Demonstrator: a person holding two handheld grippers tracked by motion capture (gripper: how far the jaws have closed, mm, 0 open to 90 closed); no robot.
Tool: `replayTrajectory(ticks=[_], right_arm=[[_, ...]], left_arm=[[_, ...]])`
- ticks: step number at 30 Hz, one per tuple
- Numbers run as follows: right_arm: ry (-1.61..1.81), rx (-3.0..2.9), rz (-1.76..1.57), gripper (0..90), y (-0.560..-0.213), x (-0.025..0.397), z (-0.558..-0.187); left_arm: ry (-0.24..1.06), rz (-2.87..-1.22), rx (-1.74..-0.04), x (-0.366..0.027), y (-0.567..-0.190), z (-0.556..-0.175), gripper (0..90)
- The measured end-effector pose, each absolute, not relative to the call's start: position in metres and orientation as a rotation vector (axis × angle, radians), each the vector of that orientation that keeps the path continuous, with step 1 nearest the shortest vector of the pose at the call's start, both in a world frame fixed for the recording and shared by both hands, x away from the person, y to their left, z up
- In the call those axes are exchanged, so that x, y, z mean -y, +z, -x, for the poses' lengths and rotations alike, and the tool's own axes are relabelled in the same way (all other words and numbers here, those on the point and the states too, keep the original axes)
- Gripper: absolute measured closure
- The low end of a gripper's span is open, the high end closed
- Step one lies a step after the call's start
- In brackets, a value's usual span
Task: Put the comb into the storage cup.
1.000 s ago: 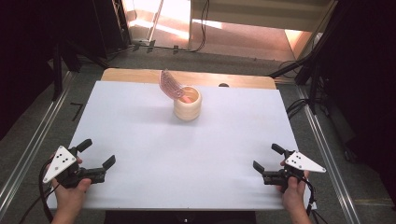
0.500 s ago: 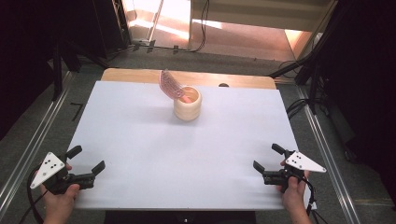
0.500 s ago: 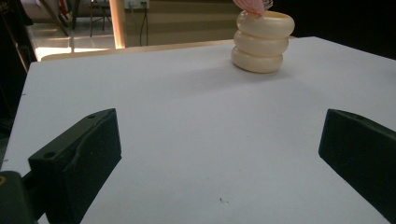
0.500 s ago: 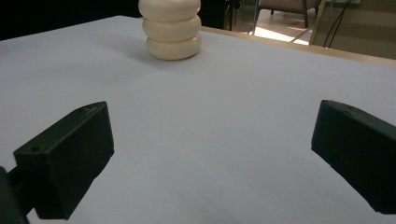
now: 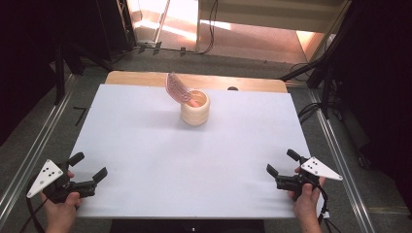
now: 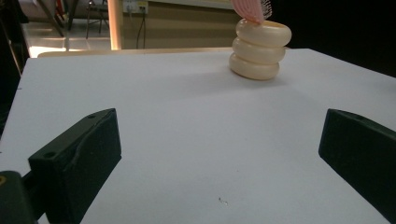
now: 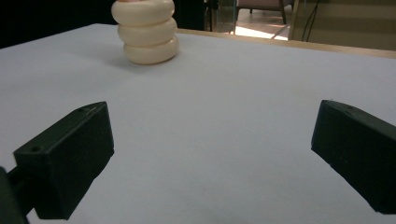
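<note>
A cream ribbed cup stands at the far middle of the white tabletop, with a pink brush leaning out of it to the left. My left gripper is held at the near left corner, open and with nothing between its jaws. At the near right edge my right gripper is also open and holds nothing. In the left gripper view the cup and the brush are far ahead of the left gripper. In the right gripper view the cup stands far ahead, left of the right gripper.
A wooden strip runs along the table's far edge, with a small dark knob on it. Metal rails flank the table, and cables lie on the floor at the right.
My left gripper has shifted left and slightly toward the near corner, still open. The right gripper, cup and brush have stayed put.
</note>
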State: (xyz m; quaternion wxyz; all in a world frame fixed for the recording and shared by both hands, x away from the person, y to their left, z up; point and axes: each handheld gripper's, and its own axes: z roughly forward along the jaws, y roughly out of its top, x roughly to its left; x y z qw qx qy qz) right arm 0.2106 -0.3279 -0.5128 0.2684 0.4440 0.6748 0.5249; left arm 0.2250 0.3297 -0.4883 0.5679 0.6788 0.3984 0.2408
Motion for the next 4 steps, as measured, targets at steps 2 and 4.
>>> replayTrajectory(ticks=[2, 4], right_arm=[[1.373, -1.818, -1.195, 0.0, -0.5138, 0.3245, -0.2113], [1.355, -1.819, -1.199, 0.0, -0.5141, 0.3218, -0.2111]], left_arm=[[0.548, -1.58, -0.942, -0.3313, -0.4892, -0.2248, 0.0], [0.55, -1.578, -0.954, -0.332, -0.4894, -0.2268, 0.0]])
